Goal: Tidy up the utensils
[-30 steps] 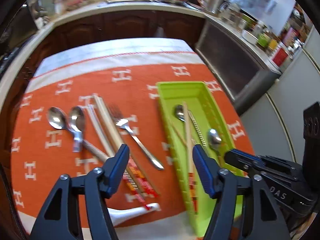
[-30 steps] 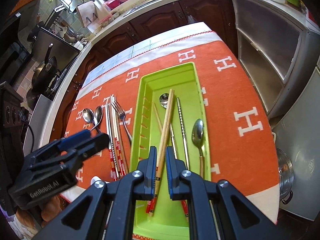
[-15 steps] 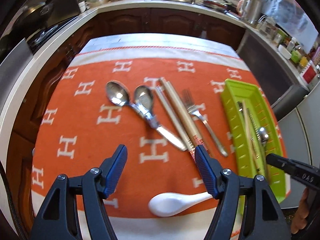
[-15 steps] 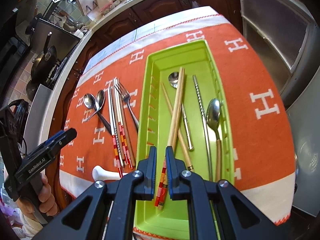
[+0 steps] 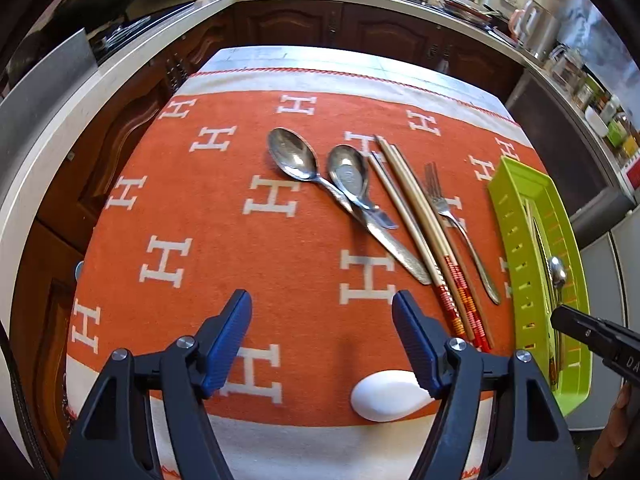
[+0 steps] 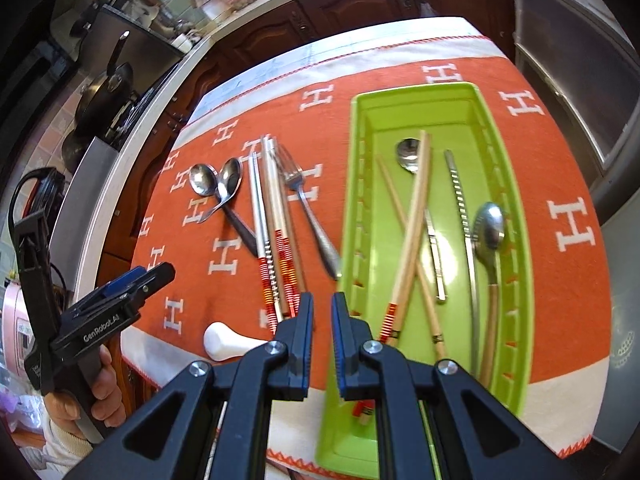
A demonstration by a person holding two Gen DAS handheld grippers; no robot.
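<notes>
Orange cloth with white H marks covers the table. In the left wrist view, the left gripper hangs with jaws released, just opening wider, nothing between them; a white ceramic spoon lies at its right finger. Two steel spoons, chopsticks and a fork lie farther off, bare cloth to their left.

In the right wrist view, the right gripper has its jaws nearly clenched on nothing, over the near left rim of the green tray, which holds chopsticks and spoons.

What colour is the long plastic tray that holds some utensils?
Lime green; the long plastic tray shows best in the right wrist view.
</notes>
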